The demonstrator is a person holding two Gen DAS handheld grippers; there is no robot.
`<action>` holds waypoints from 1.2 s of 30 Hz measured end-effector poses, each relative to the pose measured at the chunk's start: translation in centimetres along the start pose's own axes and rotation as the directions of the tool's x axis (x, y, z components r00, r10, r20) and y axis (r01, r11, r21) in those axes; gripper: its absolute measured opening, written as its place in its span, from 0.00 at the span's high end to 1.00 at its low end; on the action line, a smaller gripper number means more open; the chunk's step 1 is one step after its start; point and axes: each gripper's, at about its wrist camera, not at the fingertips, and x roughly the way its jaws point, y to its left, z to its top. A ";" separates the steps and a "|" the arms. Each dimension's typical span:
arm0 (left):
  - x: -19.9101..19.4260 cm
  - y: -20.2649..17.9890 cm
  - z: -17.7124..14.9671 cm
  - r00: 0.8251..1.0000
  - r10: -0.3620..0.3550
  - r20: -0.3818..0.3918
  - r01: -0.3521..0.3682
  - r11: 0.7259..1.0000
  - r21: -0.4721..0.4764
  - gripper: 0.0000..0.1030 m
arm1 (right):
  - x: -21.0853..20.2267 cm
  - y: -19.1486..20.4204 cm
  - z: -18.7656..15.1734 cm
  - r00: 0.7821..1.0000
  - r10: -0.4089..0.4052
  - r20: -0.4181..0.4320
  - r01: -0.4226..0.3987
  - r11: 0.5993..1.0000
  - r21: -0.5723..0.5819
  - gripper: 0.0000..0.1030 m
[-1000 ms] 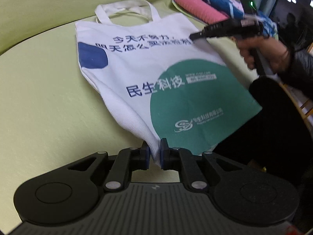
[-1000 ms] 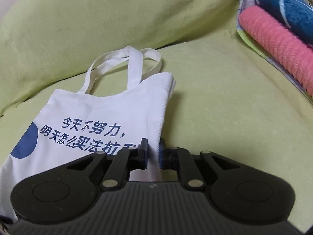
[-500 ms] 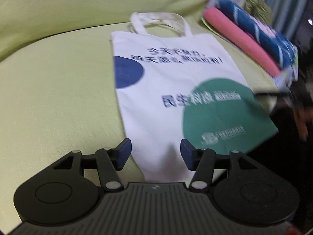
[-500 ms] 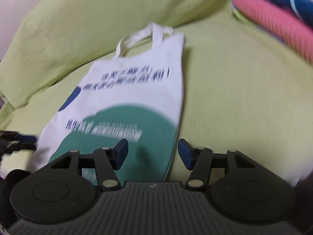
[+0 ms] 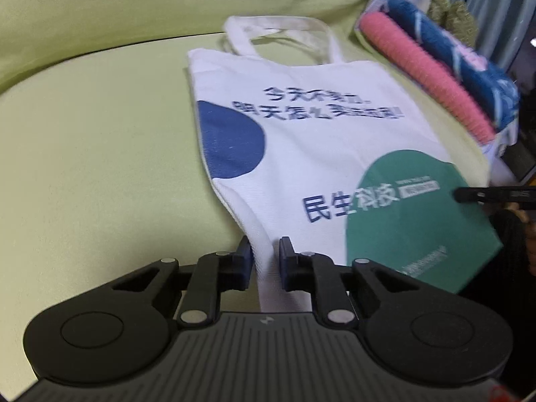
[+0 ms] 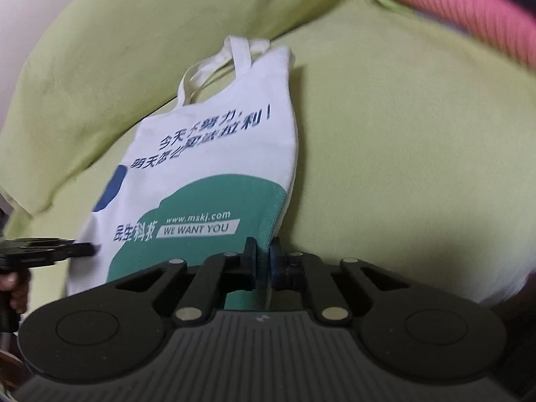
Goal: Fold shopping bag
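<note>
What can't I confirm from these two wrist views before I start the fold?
- Bag bottom corners: both views, hidden behind each gripper's body.
- Left gripper: fabric between fingers, but contact unclear.
- Right gripper: grip point masked by its own fingers.
- Upper print: left view, motion-blurred.

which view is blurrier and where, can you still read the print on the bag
Left wrist: the shopping bag is smeared, its printed lines hard to read, and the right gripper is a dark streak. Right wrist: sharper mid-frame, "WE WANT YOU" legible; the pink roll and frame edges blur. Both bend outward from fisheye.
</note>
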 end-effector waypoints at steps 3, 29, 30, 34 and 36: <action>-0.4 -2.6 -1.2 0.998 -0.060 0.005 0.060 0.998 0.013 0.84 | -1.1 -1.3 2.0 0.998 -0.063 0.013 0.064 0.998 -0.028 0.94; -1.9 -0.5 0.4 0.997 0.034 0.074 -0.032 0.999 -0.034 0.44 | -1.3 18.4 -10.0 0.999 0.043 -0.012 -0.035 0.599 -0.800 0.51; -1.7 -0.3 0.7 0.997 0.033 0.077 -0.030 0.999 -0.036 0.44 | -1.0 19.4 -11.3 0.999 0.033 0.005 -0.013 0.515 -0.857 0.47; -1.0 -0.3 1.1 0.996 0.002 0.093 0.001 1.000 -0.029 0.44 | 0.5 21.4 -15.5 0.994 -0.021 0.107 0.109 0.175 -0.978 0.34; -0.9 -0.6 1.0 0.995 -0.012 0.098 0.015 1.000 -0.025 0.44 | 1.5 21.8 -16.4 0.992 -0.048 0.116 0.120 0.091 -0.989 0.36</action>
